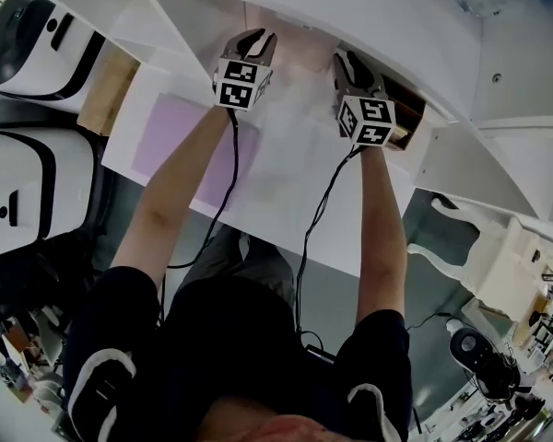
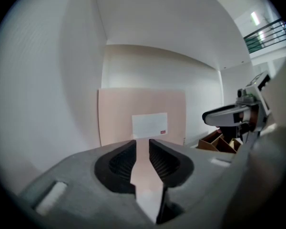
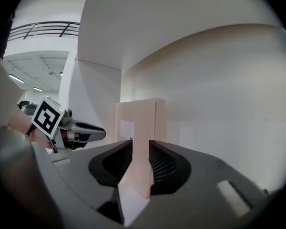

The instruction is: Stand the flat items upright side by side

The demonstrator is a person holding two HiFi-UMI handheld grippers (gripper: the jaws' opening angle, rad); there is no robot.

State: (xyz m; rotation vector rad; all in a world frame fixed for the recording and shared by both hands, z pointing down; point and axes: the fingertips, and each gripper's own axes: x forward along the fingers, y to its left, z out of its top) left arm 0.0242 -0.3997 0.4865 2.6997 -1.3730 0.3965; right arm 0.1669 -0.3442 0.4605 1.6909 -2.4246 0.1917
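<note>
A flat pink box [image 2: 142, 109] with a white label stands upright against the back wall of a white shelf bay. It faces my left gripper [image 2: 142, 142], whose jaws stand a little apart, short of the box, with nothing pressed between them. In the right gripper view the same box [image 3: 142, 120] shows corner-on, beyond my right gripper [image 3: 140, 142], whose jaws also leave a narrow gap. From the left gripper view the right gripper [image 2: 205, 117] hangs just clear of the box's right edge. In the head view both grippers [image 1: 255, 37] [image 1: 344, 60] reach into the bay on either side of the box [image 1: 290, 49].
A brown cardboard divider [image 2: 219, 142] sits on the shelf to the right, behind the right gripper [image 1: 405, 122]. A pale purple sheet [image 1: 180, 136] lies on the white table [image 1: 286, 173] to the left. White shelf walls close in on both sides.
</note>
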